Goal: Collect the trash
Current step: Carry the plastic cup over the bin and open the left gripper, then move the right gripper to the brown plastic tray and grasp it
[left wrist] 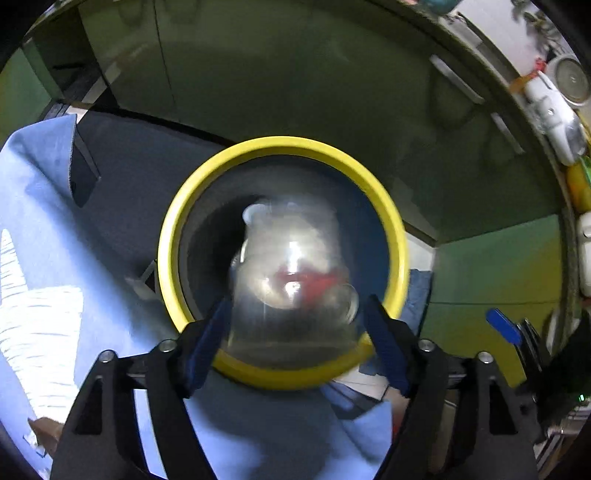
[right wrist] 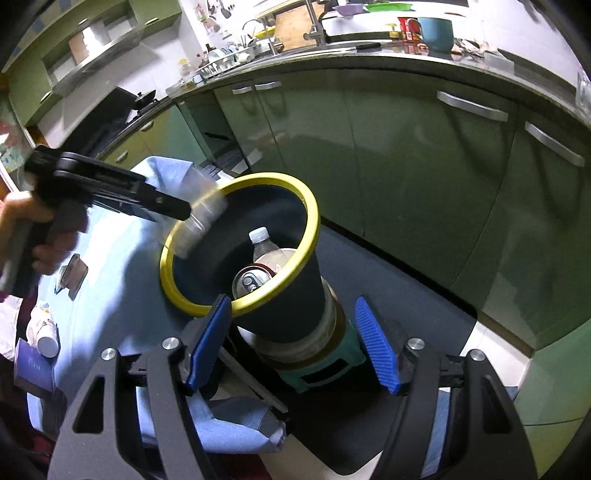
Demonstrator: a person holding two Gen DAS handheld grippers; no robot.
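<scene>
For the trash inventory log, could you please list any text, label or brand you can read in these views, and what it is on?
None can be read.
Red container on the counter: print too small.
Dark blue box: faint lettering, too small.
Red label on the clear bottle: blurred.
Can in the bin: only its top shows.

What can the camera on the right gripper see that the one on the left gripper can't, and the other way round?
Only the right view shows the can and capped bottle lying in the bin, the person's hand and the kitchen counter. Only the left view looks straight down past the blurred clear bottle between the left gripper fingers. Both show the yellow-rimmed bin, that blurred bottle at its rim, the blue cloth and the green cabinets.
</scene>
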